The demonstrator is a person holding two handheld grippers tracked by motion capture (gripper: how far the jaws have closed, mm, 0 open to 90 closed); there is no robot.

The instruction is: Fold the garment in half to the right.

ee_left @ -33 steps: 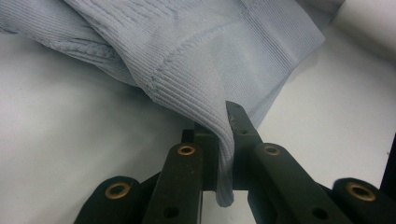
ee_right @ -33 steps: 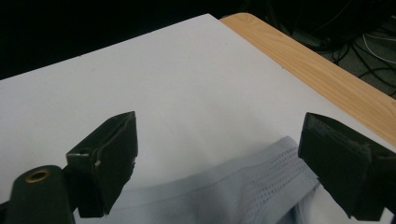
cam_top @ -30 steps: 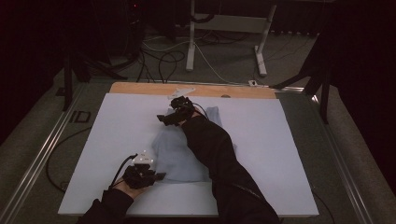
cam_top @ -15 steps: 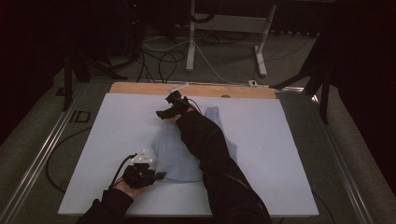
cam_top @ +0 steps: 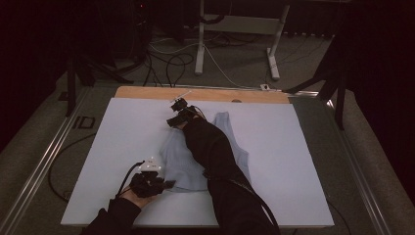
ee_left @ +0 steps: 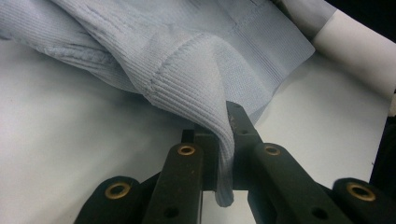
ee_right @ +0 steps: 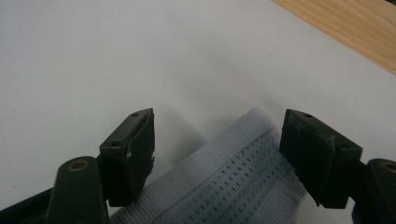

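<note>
Pale blue knit garment [cam_top: 195, 159] flat on white table sheet [cam_top: 303, 147], one gripper on each end.

Left gripper [ee_left: 223, 154] clamped on a fold of the garment's ribbed hem at near edge; right gripper [ee_right: 217, 149] at far end, jaws apart and just been closing, a ribbed strap [ee_right: 243, 172] lying between them, pads not pressing; wooden strip [cam_top: 205, 94] along far table edge; no containers in view.

White mat [cam_top: 122, 147] bare left and right of the knit garment [cam_top: 181, 161] — open passage. Sleeved forearm [cam_top: 215, 152] crosses mid-table, blocking.
</note>
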